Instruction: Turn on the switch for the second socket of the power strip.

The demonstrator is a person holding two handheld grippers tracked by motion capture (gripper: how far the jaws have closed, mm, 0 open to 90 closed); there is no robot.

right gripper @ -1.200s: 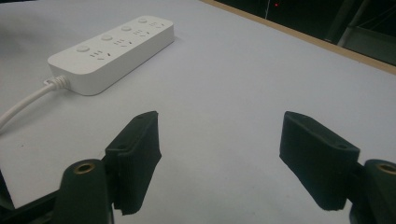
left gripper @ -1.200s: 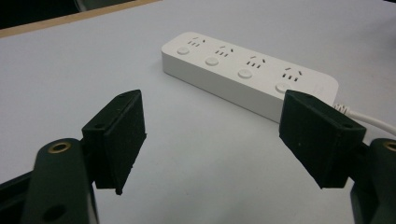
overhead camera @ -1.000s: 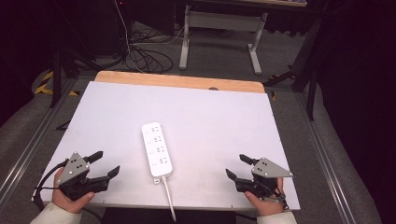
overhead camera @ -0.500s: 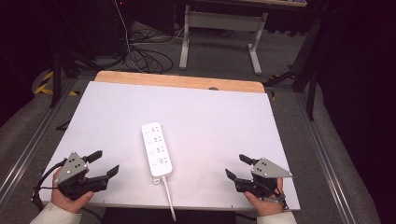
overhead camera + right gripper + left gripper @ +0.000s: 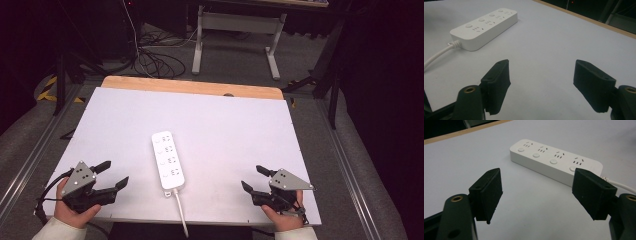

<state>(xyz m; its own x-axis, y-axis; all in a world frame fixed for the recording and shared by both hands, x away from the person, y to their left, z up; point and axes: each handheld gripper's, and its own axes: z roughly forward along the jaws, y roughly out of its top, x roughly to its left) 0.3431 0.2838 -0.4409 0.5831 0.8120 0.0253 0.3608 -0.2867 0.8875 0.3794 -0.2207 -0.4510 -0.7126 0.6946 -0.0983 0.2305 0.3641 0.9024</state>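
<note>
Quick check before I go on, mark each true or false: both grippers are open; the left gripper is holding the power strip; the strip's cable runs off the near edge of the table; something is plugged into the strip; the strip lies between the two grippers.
1. Both grippers are open. True: the left gripper and the right gripper each show jaws spread apart.
2. The left gripper holds the power strip. False: it holds nothing and sits apart from the strip.
3. The strip's cable runs off the table's near edge. True.
4. Something is plugged into the strip. False: all four sockets are free.
5. The strip lies between the grippers. True.
</note>
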